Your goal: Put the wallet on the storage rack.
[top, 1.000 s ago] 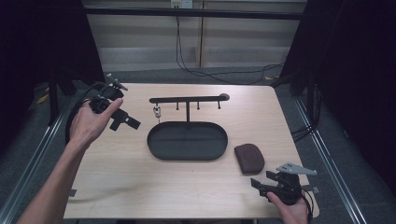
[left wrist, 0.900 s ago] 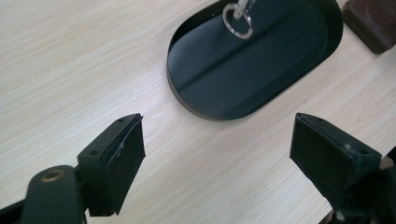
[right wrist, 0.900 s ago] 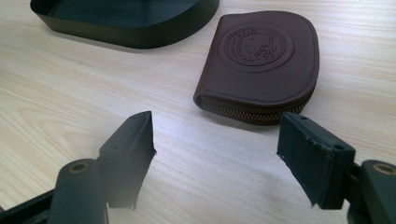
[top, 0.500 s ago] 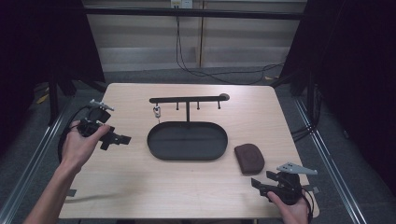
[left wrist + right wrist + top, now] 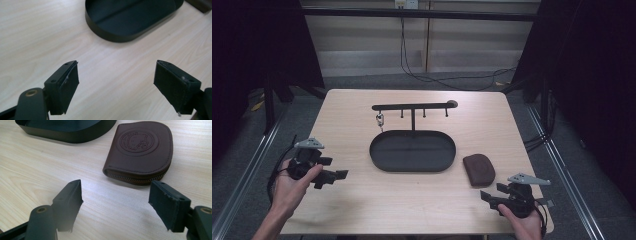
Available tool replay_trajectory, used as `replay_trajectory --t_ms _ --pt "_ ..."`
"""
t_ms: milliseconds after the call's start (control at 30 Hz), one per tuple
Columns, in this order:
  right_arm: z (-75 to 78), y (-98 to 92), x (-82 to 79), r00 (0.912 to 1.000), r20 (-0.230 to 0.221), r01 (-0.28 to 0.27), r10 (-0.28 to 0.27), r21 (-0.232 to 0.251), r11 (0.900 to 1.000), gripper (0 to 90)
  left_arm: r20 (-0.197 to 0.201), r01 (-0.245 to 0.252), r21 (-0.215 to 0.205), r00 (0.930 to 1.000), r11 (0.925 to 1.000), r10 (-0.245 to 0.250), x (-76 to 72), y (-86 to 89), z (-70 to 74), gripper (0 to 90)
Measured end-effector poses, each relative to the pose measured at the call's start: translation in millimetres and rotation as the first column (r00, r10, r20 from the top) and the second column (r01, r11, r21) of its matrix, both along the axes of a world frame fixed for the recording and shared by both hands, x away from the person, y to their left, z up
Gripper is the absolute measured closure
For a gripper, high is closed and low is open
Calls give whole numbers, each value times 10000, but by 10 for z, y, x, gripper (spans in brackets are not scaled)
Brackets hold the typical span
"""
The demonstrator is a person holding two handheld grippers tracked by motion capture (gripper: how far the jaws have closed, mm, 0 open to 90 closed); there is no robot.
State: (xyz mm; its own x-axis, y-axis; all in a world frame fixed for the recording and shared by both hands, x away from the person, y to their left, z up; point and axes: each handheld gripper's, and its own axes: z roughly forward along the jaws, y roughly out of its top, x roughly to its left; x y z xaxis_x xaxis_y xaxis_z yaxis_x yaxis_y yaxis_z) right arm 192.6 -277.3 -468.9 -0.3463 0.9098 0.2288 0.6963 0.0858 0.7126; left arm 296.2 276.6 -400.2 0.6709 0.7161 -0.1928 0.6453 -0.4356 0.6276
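Observation:
A black oval tray (image 5: pixel 412 151) lies mid-table, and a black hook rack (image 5: pixel 412 106) rises behind it. A small metal charm (image 5: pixel 379 120) hangs from the rack's left hook. A brown zipped leather pouch (image 5: pixel 478 169) rests right of the tray. My left gripper (image 5: pixel 333 172) is held over the front left of the table, open and empty, facing the tray (image 5: pixel 130 20). My right gripper (image 5: pixel 492 194) sits low at the front right, open, with the pouch (image 5: pixel 140 150) just ahead of its jaws and apart from them.
The wooden table (image 5: pixel 362 110) has rounded corners, and its front edge is close behind both hands. Cables run across the floor (image 5: pixel 437 77) beyond the far edge. Bare wood lies between the two grippers in front of the tray (image 5: pixel 65 130).
My left gripper has come from the back left of the table down toward the front left, nearer the person. The right gripper and the pouch have stayed put.

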Motion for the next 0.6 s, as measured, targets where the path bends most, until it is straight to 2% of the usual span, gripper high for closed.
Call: replay_trajectory --t_ms 100,167,233,333,433,500,600 --pt "3 -10 6 10000 39 32 -32 122 9999 247 30 -120 -216 9999 9997 120 -85 43 -51 200" --pt "8 -10 7 10000 96 -24 22 242 9997 234 102 -374 -525 9992 9979 380 -137 65 -99 201" --pt "8 -4 12 9999 94 -135 132 251 9996 218 171 -210 -611 9996 9979 221 -198 84 -167 209" --pt "19 -3 -2 9997 134 -188 185 221 9996 227 151 -201 -995 9996 9948 217 -295 101 -273 216" --pt "23 -25 4 9997 121 -233 227 480 9986 294 259 -245 -1195 9993 9925 278 -392 113 -376 217" --pt "39 -18 29 9990 -68 -445 448 492 9978 266 88 -50 -1279 9999 9918 62 -445 114 -418 216" --pt "53 -10 55 9983 -186 -546 555 450 9975 245 198 26 -1283 9998 9917 -1 -519 110 -464 216"
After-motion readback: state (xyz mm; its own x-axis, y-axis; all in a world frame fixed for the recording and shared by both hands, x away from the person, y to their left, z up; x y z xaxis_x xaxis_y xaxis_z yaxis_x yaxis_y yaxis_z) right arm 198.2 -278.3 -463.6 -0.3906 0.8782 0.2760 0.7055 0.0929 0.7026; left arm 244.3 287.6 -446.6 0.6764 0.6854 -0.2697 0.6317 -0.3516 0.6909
